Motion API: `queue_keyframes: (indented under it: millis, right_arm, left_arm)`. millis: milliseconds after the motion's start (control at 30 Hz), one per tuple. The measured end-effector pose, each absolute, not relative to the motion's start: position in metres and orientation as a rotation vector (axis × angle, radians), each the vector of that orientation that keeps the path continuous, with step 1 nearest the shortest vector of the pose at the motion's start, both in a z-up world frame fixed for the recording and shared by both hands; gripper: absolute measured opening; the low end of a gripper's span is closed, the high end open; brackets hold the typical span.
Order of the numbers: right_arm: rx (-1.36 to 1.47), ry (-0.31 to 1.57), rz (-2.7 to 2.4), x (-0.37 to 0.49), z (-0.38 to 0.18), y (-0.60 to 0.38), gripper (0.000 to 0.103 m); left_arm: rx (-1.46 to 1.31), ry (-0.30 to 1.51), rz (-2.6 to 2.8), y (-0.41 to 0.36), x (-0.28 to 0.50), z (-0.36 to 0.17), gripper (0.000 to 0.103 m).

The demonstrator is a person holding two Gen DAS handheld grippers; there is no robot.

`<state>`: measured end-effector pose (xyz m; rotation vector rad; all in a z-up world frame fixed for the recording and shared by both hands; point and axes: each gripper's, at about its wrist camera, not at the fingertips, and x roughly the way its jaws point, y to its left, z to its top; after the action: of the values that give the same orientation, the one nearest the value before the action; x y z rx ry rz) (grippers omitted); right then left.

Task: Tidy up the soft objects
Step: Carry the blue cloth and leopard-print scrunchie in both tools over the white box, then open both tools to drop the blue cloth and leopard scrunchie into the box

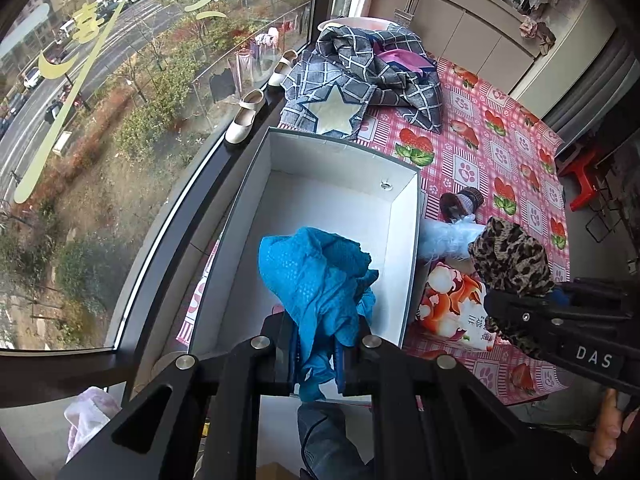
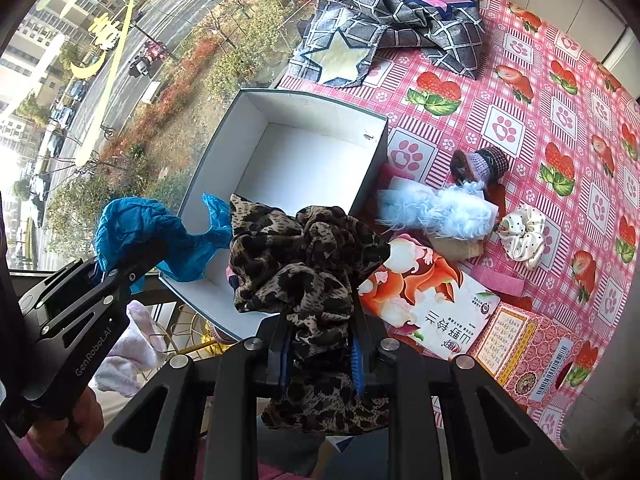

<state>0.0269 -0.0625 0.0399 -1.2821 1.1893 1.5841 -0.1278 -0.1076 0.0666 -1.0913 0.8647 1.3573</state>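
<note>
The left hand-held gripper [image 1: 316, 354] pinches a blue cloth [image 1: 316, 276] over the bare white box [image 1: 412, 216]; the right [image 2: 322, 354] clamps a leopard scarf [image 2: 304, 256] — nothing boxed yet, seemingly — fluffy piece [image 2: 436, 210] and scrunchie [image 2: 522, 236] wait on the counter [image 2: 520, 92]

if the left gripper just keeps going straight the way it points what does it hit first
Most likely the white floor of the open box. The left gripper, shut on the blue cloth, points into it, with nothing else in line. Depth is hard to judge.

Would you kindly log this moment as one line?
left gripper: shut on blue cloth | right gripper: shut on leopard cloth | white box: empty
</note>
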Motion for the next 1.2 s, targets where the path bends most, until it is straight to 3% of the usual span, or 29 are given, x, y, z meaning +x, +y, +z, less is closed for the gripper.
queue_keyframes:
  millis: [1200]
  right_arm:
    - [-1.369, 1.138, 1.610, -0.026, 0.015, -0.019, 0.023]
  left_arm:
    - [-1.150, 0.966, 1.377, -0.070, -0.142, 0.016, 0.015]
